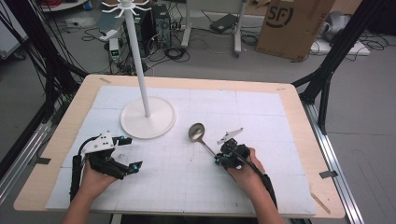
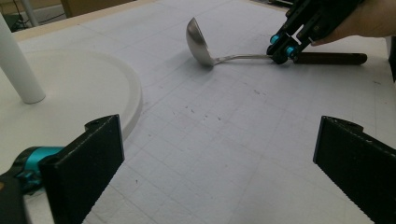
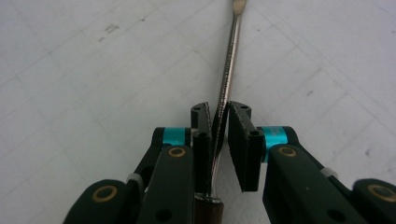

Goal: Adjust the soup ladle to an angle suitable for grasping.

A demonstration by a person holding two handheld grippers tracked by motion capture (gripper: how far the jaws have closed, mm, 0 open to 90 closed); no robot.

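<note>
High view: a white foam-covered table (image 1: pixel 261 100) is seen, w/ a white stand (image 1: pixel 147 116) set at far left-centre. A steel ladle (image 1: pixel 198 134) is laid flat on the mat right of centre, bowl toward the stand's base, dark handle toward the near right. The left gripper (image 1: pixel 131 154) is held at near left, jaws wide apart, nothing between them. The right gripper (image 1: pixel 222 157) is clamped on the ladle's thin metal shaft, just ahead of the handle.

My right gripper (image 3: pixel 219 128): black, teal accents. Ladle (image 1: pixel 196 132) between jaws: silver, dark brown handle. White gridded mat (image 1: pixel 261 116) beneath.
</note>
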